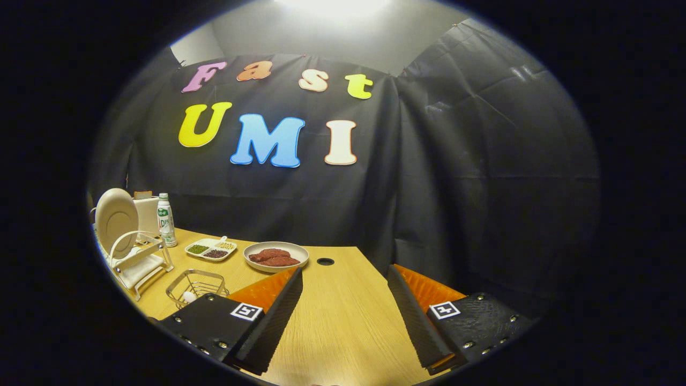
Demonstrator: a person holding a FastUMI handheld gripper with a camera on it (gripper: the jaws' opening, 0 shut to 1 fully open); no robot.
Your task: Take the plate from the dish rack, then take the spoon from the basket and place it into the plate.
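1. Cream and glossy, the plate [116, 221] is standing on edge in the rack [140, 261], far off to the left beyond the tool [344, 300]; it is looking like glazed ceramic, so I am judging it stiff, fairly heavy, slick and breakable.
2. Its upper rim is sticking up clear of the rack's wires, and that bare edge is looking like the best place to pinch, one finger on each face.
3. Nearer, the wire basket [197, 286] is sitting just ahead of the left finger [269, 313]; something pale [188, 296] is lying in it, probably the spoon, though it is too small to tell.
4. Fingers are standing wide apart and holding nothing, with bare wooden worktop [343, 321] showing between them.
5. Tool is hanging low over the worktop, roughly level and pointing at the booth's wall, so it is needing a swing to the left to face the rack.
6. A bottle [165, 220], a divided tray [211, 249] and a dish of meat [276, 256] are sitting beyond the basket.
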